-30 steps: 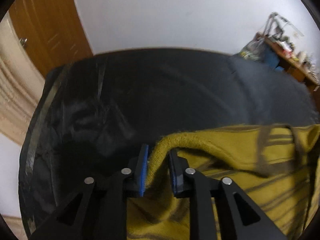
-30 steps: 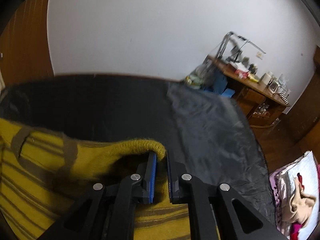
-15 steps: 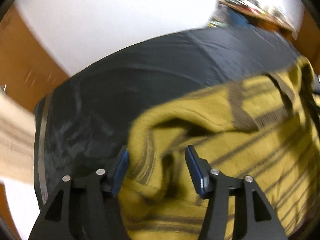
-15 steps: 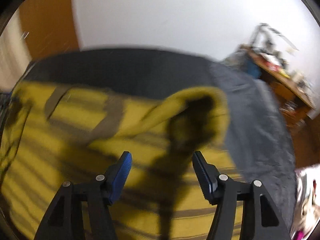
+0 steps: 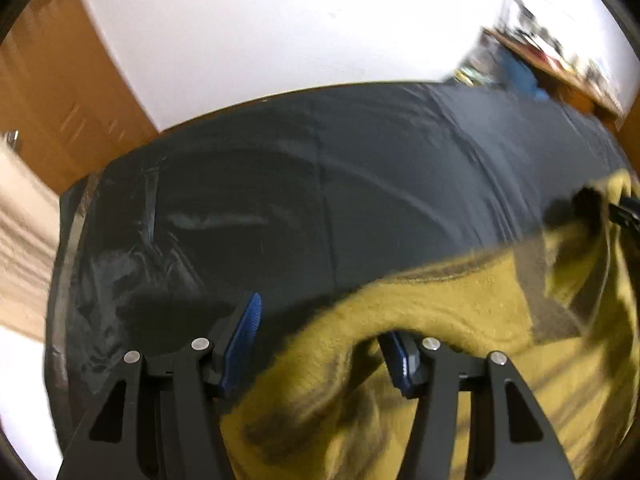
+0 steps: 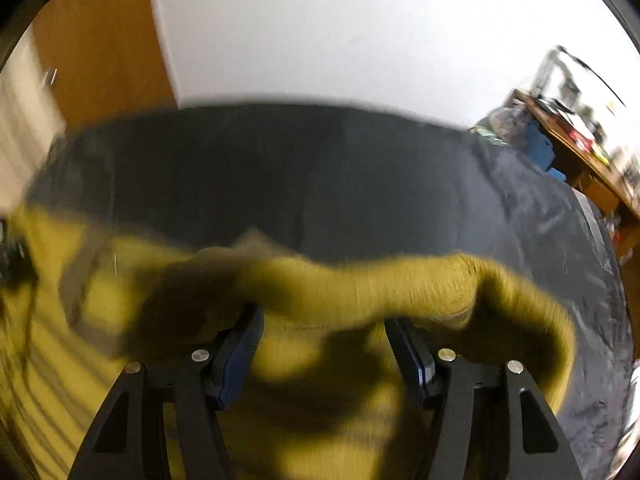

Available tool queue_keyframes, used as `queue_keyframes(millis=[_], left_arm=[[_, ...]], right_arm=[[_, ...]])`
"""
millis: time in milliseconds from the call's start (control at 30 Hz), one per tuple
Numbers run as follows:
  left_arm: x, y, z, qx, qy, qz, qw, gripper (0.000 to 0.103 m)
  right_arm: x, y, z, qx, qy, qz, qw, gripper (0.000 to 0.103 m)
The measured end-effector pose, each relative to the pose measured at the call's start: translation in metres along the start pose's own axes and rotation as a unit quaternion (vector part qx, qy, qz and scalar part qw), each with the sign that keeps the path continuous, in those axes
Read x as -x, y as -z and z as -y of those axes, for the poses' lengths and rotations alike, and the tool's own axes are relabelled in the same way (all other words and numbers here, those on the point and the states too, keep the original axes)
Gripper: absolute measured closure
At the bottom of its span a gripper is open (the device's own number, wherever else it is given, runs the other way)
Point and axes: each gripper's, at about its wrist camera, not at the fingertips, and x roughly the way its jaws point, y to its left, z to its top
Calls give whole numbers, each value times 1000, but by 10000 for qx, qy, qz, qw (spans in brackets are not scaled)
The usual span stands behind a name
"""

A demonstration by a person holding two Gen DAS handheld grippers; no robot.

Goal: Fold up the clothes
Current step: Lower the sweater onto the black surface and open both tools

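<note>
A mustard-yellow knit sweater with dark stripes (image 5: 460, 320) lies on a black-covered surface (image 5: 320, 200). My left gripper (image 5: 324, 344) is open, its jaws wide apart, and a fold of the sweater drapes over its right finger. In the right wrist view the sweater (image 6: 360, 292) lies across both fingers of my right gripper (image 6: 324, 352), which is open too. The other gripper's tip (image 5: 624, 216) shows at the far right edge of the left wrist view. Both views are blurred.
A white wall and a brown wooden door (image 5: 60, 92) stand behind the black surface. A cluttered wooden desk (image 6: 580, 148) stands at the far right. The black cover (image 6: 560, 240) is wrinkled toward its right edge.
Both grippers were shut on the sweater's edge one second ago. They have opened wide and let go. The sweater now lies loose over the fingers.
</note>
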Motion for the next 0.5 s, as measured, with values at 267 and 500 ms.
queue_keyframes(millis=[267, 500], left_arm=[[-24, -30, 5, 86, -187, -49, 9998, 41], [-1, -22, 20, -380, -15, 101, 9992, 35]], right_arm=[[-18, -43, -5, -153, 186, 228, 9995, 38], [18, -29, -34, 52, -381, 333, 9987, 38]])
